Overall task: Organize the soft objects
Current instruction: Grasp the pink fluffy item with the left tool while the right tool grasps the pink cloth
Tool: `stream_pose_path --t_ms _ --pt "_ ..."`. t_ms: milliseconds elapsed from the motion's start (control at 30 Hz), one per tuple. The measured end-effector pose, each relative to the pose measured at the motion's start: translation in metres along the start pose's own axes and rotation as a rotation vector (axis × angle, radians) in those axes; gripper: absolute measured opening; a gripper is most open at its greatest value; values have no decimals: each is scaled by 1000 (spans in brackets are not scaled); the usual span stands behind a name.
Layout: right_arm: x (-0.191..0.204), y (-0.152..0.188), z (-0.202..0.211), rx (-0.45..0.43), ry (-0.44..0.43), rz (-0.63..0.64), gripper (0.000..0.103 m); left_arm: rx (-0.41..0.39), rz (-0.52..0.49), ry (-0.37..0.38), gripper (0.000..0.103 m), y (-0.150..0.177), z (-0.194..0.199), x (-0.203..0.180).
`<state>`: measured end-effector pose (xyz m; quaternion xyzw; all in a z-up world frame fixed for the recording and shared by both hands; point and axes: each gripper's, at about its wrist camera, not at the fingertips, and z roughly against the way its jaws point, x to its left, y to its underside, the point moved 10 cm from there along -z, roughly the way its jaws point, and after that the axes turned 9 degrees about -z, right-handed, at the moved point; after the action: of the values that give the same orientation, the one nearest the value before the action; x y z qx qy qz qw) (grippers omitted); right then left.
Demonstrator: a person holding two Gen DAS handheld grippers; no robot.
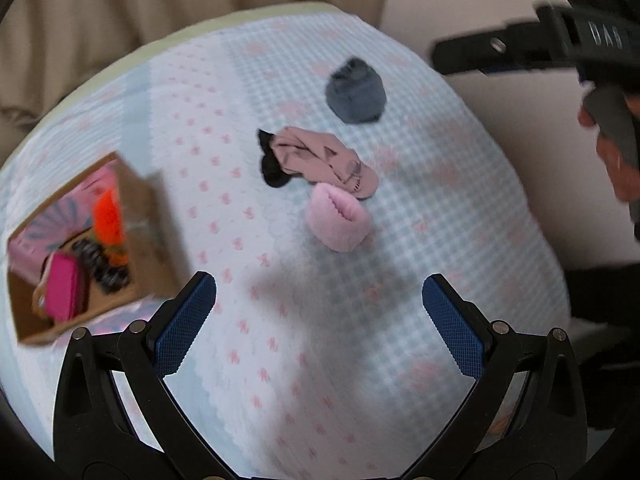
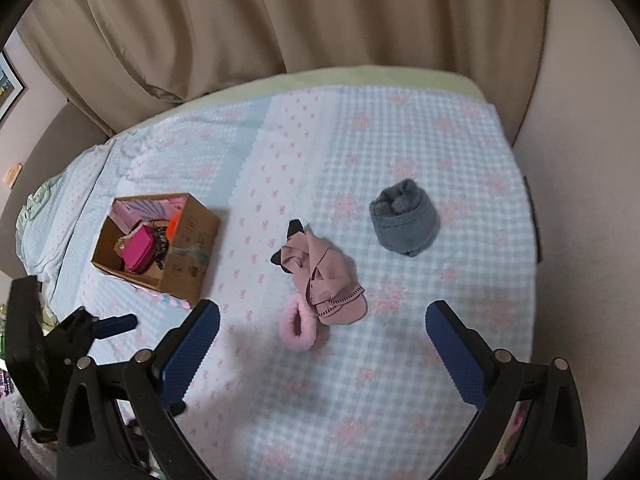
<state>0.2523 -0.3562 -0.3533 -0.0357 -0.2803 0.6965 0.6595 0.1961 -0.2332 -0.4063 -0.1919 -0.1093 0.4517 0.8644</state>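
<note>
Lying ahead on the bed [image 2: 400, 420], the pink sock roll [image 2: 298, 326] was found nearest the released, empty right tongs [image 2: 322, 330]; the left tongs [image 1: 319, 302] were likewise released.

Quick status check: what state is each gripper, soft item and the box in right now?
Left gripper: open, empty.
Right gripper: open, empty.
Cardboard box: open-topped, partly filled.
Grey roll: rolled, on bed.
Dusty-pink cloth: crumpled, loose.
Fluffy pink roll: touching the cloth.
</note>
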Motion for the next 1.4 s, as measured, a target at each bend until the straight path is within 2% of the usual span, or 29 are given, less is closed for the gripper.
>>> stream_pose_path --t_ms 300,433,567,633,700,767,833,933,1000,1100,1400 --pt "-18 -2 -100 106 -38 92 103 24 -159 33 103 -12 -105 -1" --pt "-21 4 -139 153 -70 132 101 16 -209 76 102 -16 -136 -6" --pt "-18 14 -170 207 -118 176 95 4 -270 105 101 -20 -155 -15" --pt "-17 19 -182 233 -136 195 87 8 -300 116 94 -21 -164 -19" --pt "-16 23 -192 261 -155 204 81 19 -311 123 81 -21 -172 -21" --pt "-13 23 -196 263 -184 199 76 13 -314 117 77 -23 -174 -20" --pt "-11 21 -198 262 -198 196 70 8 -307 115 64 -26 -174 -18" --pt "-8 20 -198 262 -210 193 57 10 -288 120 51 -28 -170 -16" --pt "-6 18 -197 256 -214 194 43 14 -281 109 40 -29 -169 -12" --pt "-4 17 -197 256 -212 191 36 20 -267 105 32 -27 -167 -9" --pt "1 16 -179 205 -187 182 34 0 -231 95 30 -29 -137 -3"
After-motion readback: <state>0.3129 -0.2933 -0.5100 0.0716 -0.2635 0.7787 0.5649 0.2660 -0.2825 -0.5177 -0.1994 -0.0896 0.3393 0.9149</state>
